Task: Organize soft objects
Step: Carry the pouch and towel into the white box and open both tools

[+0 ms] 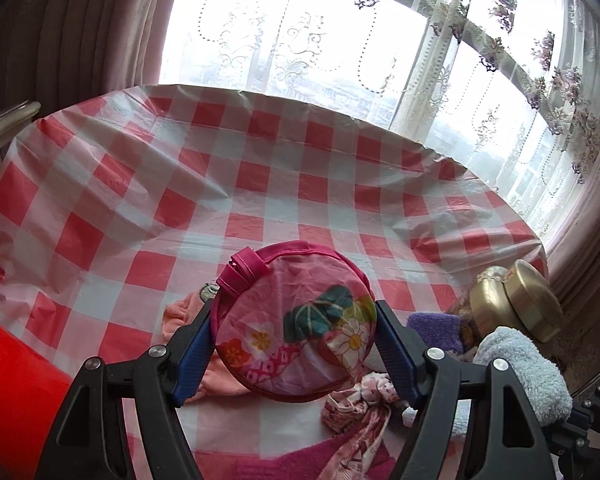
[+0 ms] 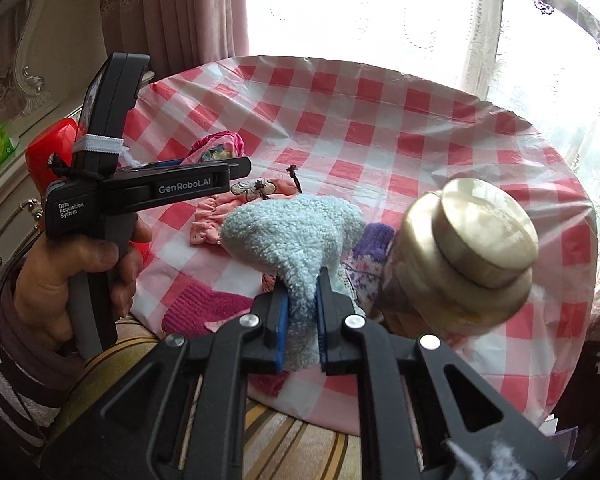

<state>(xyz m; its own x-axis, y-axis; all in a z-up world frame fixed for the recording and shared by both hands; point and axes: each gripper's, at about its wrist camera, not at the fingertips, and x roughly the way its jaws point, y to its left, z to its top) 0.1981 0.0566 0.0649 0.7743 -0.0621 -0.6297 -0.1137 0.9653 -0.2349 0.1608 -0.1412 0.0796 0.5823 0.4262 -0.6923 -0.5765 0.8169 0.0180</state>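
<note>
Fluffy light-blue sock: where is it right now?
Right wrist view: fluffy light-blue sock is pinched in the right gripper, lifted above the checked tablecloth, just left of the gold-lidded jar.

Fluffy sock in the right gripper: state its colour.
Light blue sock, clearest in the right wrist view, pinched by the right gripper.

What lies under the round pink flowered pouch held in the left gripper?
Under the pouch, an orange-pink cloth and a floral fabric piece show on the checked tablecloth. Anything directly beneath is covered.

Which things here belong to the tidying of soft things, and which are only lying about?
For the job:
- pink basket
- blue fluffy sock
- purple sock
- dark pink sock
- peach cloth

Lying about:
- gold-lidded jar
- red container
</note>
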